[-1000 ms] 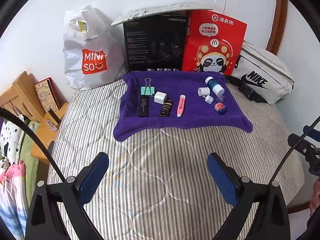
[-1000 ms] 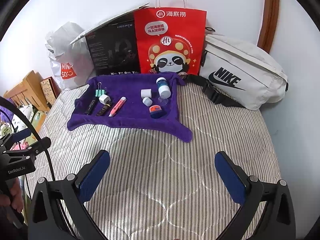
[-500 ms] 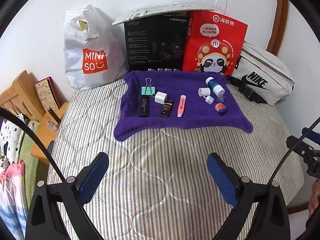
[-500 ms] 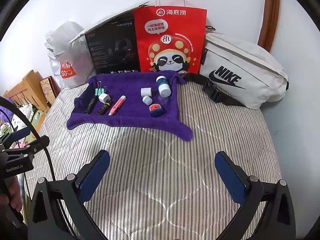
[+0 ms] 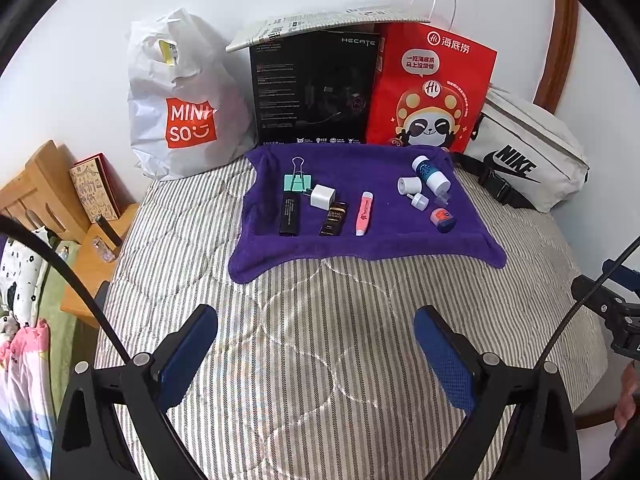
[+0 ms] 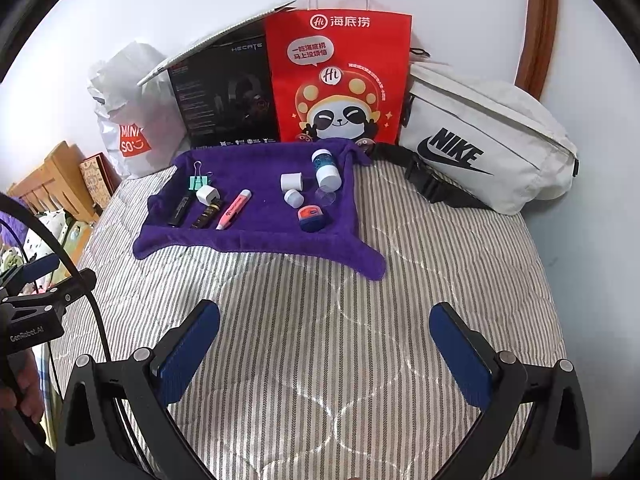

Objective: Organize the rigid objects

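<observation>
While both sets of jaws stand wide apart and hold nothing above the striped bed [image 5: 280, 360], every item waits ahead on the purple towel [image 5: 360, 248]. From the left gripper [image 5: 316, 356] the black tube [image 5: 290, 214], brown tube [image 5: 333, 219] and pink pen [image 5: 363, 214] lie straight ahead in a row, long axes running toward the wall, the pen's narrow tip nearest. The right gripper [image 6: 326, 354] looks nearer the white caps [image 6: 291, 181], blue-and-white bottle [image 6: 326, 168] and orange-topped jar [image 6: 312, 218], with the bottle's blue end pointing at the wall.
</observation>
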`<state>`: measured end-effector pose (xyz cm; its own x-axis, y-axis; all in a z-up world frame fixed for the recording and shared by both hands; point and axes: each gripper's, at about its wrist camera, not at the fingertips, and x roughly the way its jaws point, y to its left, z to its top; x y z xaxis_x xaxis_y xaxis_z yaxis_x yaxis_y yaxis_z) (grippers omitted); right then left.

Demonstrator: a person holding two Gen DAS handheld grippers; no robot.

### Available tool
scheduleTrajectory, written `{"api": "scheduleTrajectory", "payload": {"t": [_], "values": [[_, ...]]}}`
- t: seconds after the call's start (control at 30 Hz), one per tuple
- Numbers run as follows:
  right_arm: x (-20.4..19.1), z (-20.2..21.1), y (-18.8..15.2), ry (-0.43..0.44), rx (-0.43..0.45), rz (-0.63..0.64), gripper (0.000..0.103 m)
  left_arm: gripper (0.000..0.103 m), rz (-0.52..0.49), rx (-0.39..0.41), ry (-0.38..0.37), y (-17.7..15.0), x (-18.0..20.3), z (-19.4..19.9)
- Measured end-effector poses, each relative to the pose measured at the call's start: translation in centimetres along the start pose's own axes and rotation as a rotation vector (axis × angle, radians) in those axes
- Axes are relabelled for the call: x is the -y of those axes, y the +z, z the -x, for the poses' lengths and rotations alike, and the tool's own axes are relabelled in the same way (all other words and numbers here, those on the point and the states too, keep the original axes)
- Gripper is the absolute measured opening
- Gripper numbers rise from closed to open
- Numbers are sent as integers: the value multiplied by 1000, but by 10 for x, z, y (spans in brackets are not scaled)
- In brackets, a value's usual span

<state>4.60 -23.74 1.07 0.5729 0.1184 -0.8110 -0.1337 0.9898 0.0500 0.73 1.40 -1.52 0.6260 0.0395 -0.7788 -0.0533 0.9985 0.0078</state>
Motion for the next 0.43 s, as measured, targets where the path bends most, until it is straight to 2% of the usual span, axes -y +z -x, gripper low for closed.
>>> {"api": "scheduleTrajectory", "payload": {"t": [0.43], "values": [[1, -7, -1, 5, -16, 5, 103, 100, 0, 1, 4, 1, 0, -3]]}}
